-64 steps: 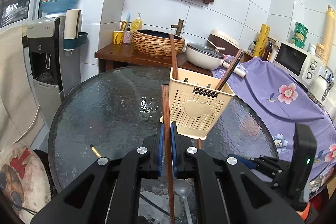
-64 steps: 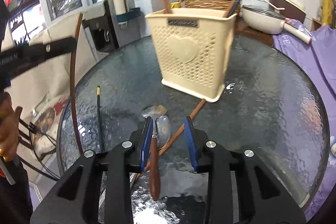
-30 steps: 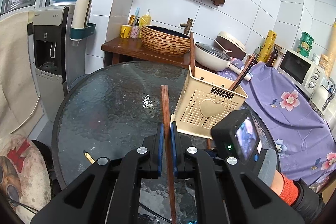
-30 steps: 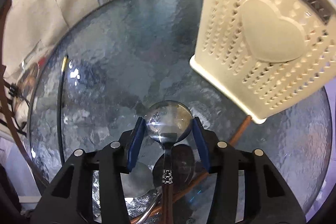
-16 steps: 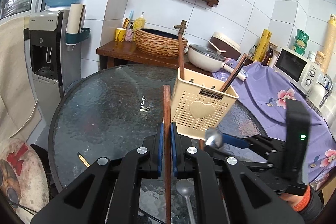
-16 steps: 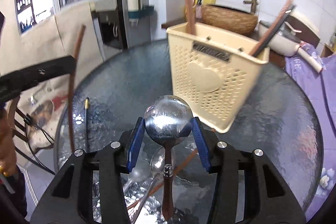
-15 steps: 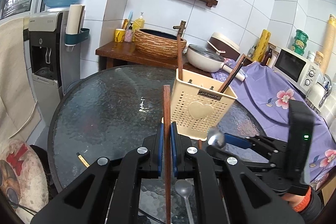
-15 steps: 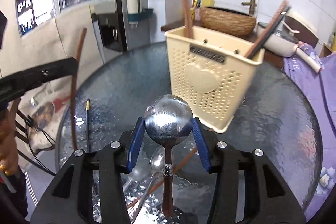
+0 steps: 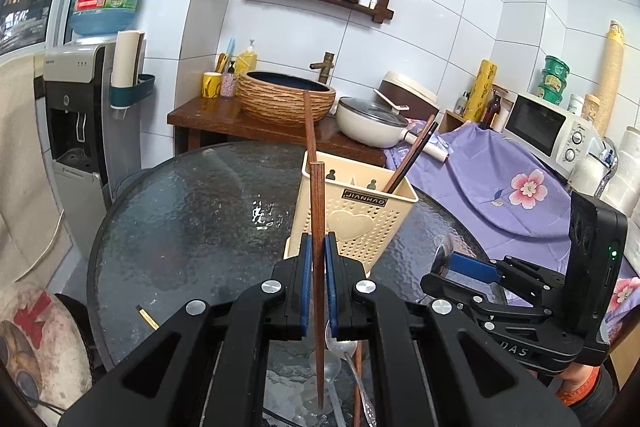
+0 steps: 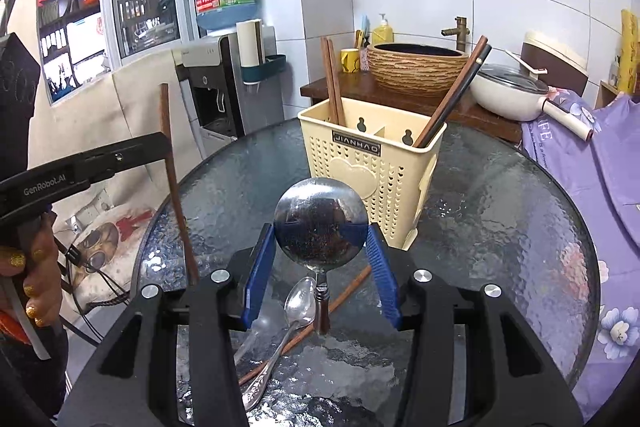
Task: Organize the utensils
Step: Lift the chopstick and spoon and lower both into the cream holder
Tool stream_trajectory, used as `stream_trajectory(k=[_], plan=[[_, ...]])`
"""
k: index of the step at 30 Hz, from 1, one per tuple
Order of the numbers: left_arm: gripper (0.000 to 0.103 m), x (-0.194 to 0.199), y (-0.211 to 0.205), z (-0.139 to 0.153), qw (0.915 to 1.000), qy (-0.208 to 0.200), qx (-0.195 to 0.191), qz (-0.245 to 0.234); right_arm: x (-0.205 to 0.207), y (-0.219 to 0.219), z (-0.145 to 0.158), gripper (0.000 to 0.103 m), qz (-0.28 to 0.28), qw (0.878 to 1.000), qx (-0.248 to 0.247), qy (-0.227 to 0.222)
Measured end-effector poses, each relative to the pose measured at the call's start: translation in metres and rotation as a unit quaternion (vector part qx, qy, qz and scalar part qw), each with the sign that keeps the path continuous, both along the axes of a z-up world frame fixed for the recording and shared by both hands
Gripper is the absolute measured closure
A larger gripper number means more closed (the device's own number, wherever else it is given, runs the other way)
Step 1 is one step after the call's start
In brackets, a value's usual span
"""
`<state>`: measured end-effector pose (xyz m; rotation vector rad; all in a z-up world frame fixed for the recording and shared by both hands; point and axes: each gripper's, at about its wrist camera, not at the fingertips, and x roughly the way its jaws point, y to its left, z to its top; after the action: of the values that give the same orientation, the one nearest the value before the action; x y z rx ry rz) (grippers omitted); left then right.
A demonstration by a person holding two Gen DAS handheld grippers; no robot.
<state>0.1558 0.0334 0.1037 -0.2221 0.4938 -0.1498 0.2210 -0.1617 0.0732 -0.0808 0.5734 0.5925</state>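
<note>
Two grippers: both loaded.
Left gripper point(image 9: 315, 267): clamps wooden chopstick point(image 9: 317, 227).
Right gripper point(image 10: 320, 259): grips round spoon point(image 10: 320, 223); cream utensil basket point(image 10: 372, 163) at 12 o'clock.

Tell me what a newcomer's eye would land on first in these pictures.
First, the round steel spoon clamped by its bowl in the right gripper, filling the middle of the right wrist view. Next, the brown chopstick held upright in the shut left gripper. Behind both, the cream holder stands on the glass table, with chopsticks already in it.
</note>
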Motion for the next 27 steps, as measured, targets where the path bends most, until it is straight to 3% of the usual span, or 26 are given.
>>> stream_trajectory(k=[12, 22, 27], plan=[[0.096, 0.006, -0.004, 0.030, 0.9996, -0.023, 0.003, -0.018, 0.006, 0.002, 0.034, 0.056, 0.002, 1.000, 0.020, -0.015], [0.096, 0.046, -0.005, 0.128, 0.9966, -0.078, -0.006, -0.026, 0.039, 0.000, 0.124, 0.056, -0.020, 0.996, 0.056, -0.072], [0.096, 0.082, -0.009, 0.158, 0.9957, -0.092, -0.011, -0.004, 0.068, 0.001, 0.151, 0.056, -0.055, 0.992, 0.060, -0.098]])
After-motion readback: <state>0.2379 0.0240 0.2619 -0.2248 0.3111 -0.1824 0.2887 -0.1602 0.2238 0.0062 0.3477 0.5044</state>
